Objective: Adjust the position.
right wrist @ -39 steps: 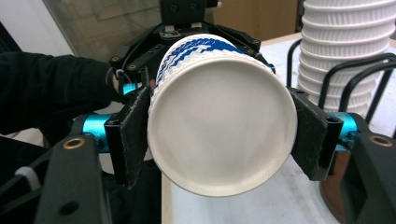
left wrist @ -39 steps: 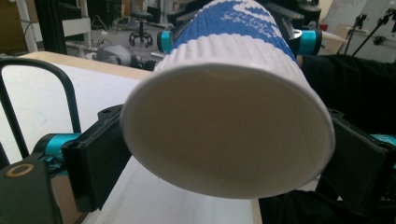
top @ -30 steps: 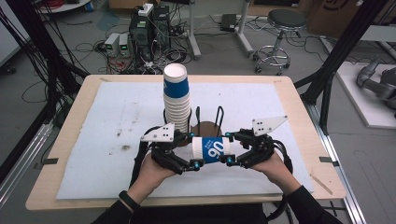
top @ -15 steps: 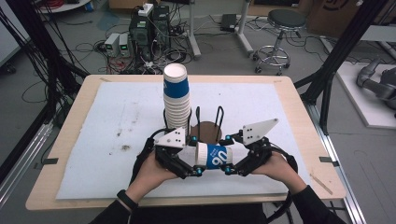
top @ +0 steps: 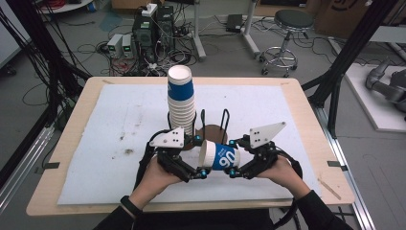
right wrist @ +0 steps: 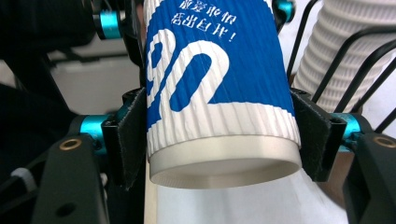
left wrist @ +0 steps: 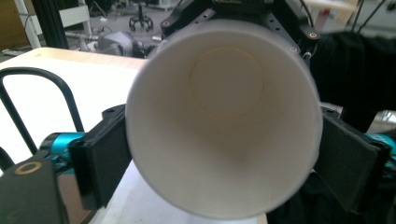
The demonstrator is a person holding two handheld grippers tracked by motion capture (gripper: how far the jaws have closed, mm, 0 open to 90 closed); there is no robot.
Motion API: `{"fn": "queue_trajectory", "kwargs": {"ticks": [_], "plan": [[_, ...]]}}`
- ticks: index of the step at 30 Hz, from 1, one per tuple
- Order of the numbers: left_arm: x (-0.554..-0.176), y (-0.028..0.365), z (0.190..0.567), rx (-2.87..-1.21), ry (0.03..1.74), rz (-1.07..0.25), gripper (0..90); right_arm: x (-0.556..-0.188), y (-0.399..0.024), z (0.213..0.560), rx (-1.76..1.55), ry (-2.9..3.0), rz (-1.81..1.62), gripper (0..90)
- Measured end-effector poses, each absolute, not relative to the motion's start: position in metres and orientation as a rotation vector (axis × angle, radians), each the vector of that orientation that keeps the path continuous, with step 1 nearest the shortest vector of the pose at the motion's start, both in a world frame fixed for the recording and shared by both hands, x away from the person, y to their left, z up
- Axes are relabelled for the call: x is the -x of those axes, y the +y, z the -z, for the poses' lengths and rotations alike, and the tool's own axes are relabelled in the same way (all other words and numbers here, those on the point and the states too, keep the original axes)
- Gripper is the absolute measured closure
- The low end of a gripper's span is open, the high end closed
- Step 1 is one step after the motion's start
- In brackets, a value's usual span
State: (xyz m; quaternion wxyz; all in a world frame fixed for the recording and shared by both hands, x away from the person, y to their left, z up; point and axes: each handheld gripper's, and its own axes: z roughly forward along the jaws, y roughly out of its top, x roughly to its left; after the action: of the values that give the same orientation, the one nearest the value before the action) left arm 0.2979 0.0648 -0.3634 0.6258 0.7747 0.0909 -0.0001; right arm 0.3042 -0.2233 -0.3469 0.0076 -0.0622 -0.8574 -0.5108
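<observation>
Sideways, a paper cup (top: pixel 221 156) is held between the left gripper (top: pixel 200 158) and the right gripper (top: pixel 233 158), over the white mat (top: pixel 95 143) near the front edge of the wooden table (top: pixel 311 110). The cup's wall is ribbed, blue and white, with a big white "90" and a line of small white writing that is too small to be read. Its smooth white bottom end (right wrist: pixel 224 163) is clamped between the right gripper's black padded jaws, which have just been closing on it. Its round open mouth (left wrist: pixel 224 121), plain white inside, is faced by the left gripper, and the rim is flanked by that gripper's dark pads (left wrist: pixel 105 158), which sit right against it; those jaws have just been opening, and whether they press on the rim cannot be told. Just behind the grippers, a tall stack of the same ribbed cups (top: pixel 181 103) is stood in a black wire holder (top: pixel 225 120) with a round brown base, near the middle of the table.
</observation>
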Motion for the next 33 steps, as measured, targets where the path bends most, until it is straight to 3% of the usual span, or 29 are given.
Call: {"fn": "queue_trajectory", "kwargs": {"ticks": [8, 10, 13, 18, 22, 33], "plan": [[-0.299, 0.067, 0.364, -1.700, 0.236, 0.048, 11.1, -0.304, -0.221, 0.352, 0.218, -2.594, 1.678, 28.7], [-0.299, 0.068, 0.364, -1.703, 0.226, 0.055, 17.9, -0.303, -0.218, 0.354, 0.211, -2.600, 1.661, 28.9], [-0.300, 0.069, 0.363, -1.713, 0.225, 0.055, 18.8, -0.303, -0.217, 0.356, 0.211, -2.596, 1.662, 29.0], [-0.299, 0.068, 0.359, -1.771, 0.210, 0.044, 19.8, -0.303, -0.216, 0.356, 0.208, -2.612, 1.633, 28.5], [-0.297, 0.064, 0.353, -1.860, 0.212, 0.014, 19.9, -0.303, -0.215, 0.352, 0.201, -2.674, 1.551, 22.0], [-0.297, 0.053, 0.340, -2.002, 0.179, -0.017, 19.9, -0.298, -0.200, 0.356, 0.157, -2.827, 1.393, 21.7]]}}
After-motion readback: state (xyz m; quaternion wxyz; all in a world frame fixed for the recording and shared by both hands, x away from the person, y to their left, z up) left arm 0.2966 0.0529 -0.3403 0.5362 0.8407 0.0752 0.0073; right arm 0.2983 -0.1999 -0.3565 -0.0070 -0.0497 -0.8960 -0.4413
